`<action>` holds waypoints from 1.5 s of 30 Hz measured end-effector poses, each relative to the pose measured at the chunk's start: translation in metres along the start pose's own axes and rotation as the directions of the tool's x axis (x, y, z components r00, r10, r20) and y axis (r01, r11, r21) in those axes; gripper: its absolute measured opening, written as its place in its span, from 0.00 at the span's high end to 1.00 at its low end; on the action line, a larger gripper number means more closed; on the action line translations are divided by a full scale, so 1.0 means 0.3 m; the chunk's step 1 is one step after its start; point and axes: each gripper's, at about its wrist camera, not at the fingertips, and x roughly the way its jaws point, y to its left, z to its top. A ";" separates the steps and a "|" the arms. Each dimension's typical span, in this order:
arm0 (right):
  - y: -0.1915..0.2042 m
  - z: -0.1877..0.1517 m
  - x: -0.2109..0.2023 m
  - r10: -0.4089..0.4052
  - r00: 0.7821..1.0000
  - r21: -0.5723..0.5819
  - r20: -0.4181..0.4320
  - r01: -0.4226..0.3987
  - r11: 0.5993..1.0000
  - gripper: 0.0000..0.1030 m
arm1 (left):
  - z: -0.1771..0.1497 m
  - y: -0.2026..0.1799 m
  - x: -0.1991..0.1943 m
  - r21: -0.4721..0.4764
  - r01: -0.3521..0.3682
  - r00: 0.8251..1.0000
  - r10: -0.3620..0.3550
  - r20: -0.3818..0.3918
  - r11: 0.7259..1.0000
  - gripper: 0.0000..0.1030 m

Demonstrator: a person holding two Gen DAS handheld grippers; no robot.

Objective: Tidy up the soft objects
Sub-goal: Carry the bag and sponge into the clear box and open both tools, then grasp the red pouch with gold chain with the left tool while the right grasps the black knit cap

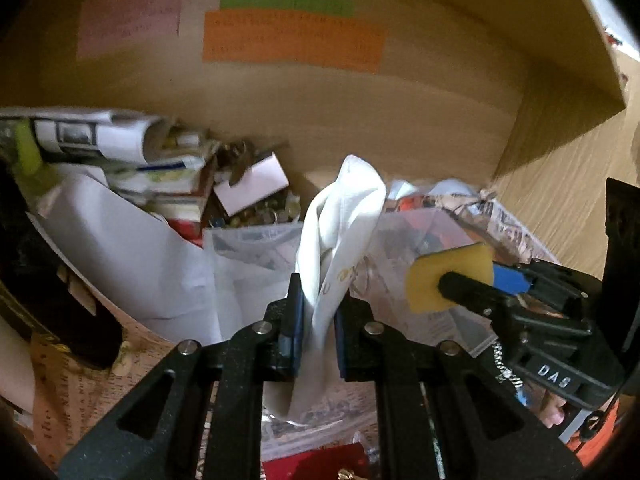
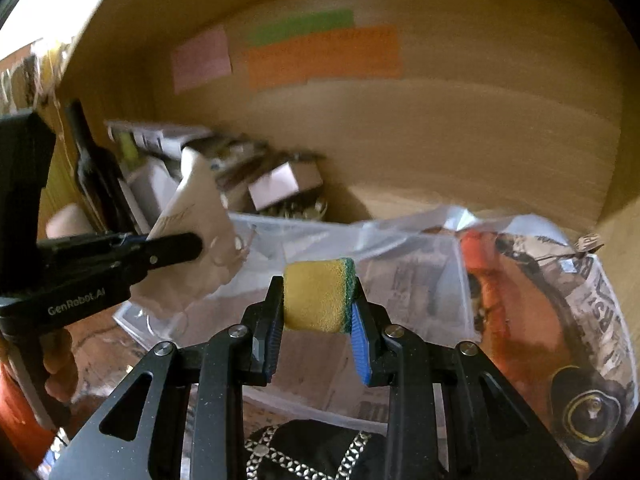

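My left gripper [image 1: 318,312] is shut on a white cloth [image 1: 344,216] that stands up between its blue pads and hangs below them. It also shows in the right wrist view [image 2: 192,248], where the cloth [image 2: 196,216] sticks out past the black finger. My right gripper [image 2: 318,300] is shut on a yellow sponge [image 2: 316,296] with a green scouring side. In the left wrist view the sponge [image 1: 448,276] sits at the right, squeezed by the right gripper [image 1: 460,284]. Both are held above a clear plastic bin [image 2: 400,248].
A wooden back wall carries pink [image 1: 128,20], green [image 1: 288,0] and orange notes [image 1: 292,40]. Papers, boxes and a container of coins [image 1: 264,212] pile up at the left. A dark bottle [image 2: 96,168] stands left. A newspaper-print bag [image 2: 560,320] lies right. A black chain bag [image 2: 312,452] lies below.
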 end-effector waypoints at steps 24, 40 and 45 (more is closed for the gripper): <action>-0.024 0.014 -0.031 -0.116 0.993 -0.017 0.016 0.116 0.993 0.27 | -0.056 -0.060 -0.057 0.066 -0.014 0.999 0.012 0.032 0.998 0.36; 0.031 -0.113 -0.263 -0.094 0.990 -0.034 0.102 0.098 0.995 0.19 | -0.182 -0.029 -0.263 0.084 -0.014 0.997 0.008 0.070 0.996 0.05; 0.026 -0.189 -0.257 -0.100 0.994 -0.024 0.053 0.101 0.995 0.19 | -0.266 -0.006 -0.223 0.069 -0.015 1.000 0.016 -0.017 0.997 0.05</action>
